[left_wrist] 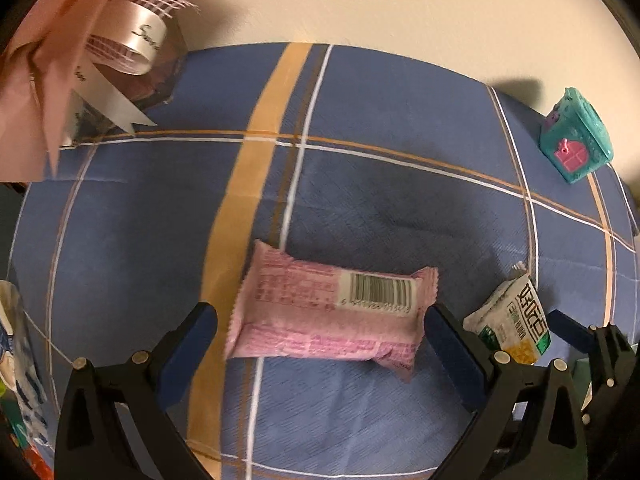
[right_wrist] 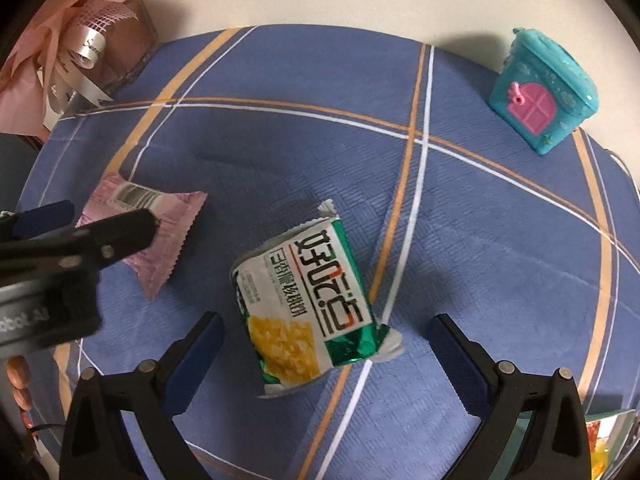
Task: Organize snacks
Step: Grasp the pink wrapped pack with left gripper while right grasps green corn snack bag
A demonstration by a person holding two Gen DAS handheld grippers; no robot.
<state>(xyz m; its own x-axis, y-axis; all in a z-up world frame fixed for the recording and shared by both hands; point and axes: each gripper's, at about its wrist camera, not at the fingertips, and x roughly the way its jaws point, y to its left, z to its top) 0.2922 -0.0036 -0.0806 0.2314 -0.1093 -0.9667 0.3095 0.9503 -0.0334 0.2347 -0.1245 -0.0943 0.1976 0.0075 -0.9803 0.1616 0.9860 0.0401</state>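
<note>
A pink snack packet point(left_wrist: 324, 312) with a barcode lies flat on the blue checked tablecloth point(left_wrist: 380, 184). My left gripper point(left_wrist: 320, 332) is open, one finger on each end of the packet, not touching it. A green-and-white snack packet point(right_wrist: 308, 304) with yellow corn printed on it lies between the fingers of my right gripper point(right_wrist: 326, 344), which is open too. In the left wrist view that same packet point(left_wrist: 512, 316) shows at the right with the right gripper's fingers point(left_wrist: 576, 328) behind it. The right wrist view shows the pink packet point(right_wrist: 160, 236) partly hidden behind the left gripper's fingers point(right_wrist: 120, 232).
A teal toy house point(right_wrist: 544, 92) with a pink door stands at the far right edge of the cloth. A box with pink paper and white ribbon point(right_wrist: 80, 52) sits at the far left corner. More packets point(left_wrist: 20, 360) lie at the left edge, and another point(right_wrist: 608, 440) at the near right.
</note>
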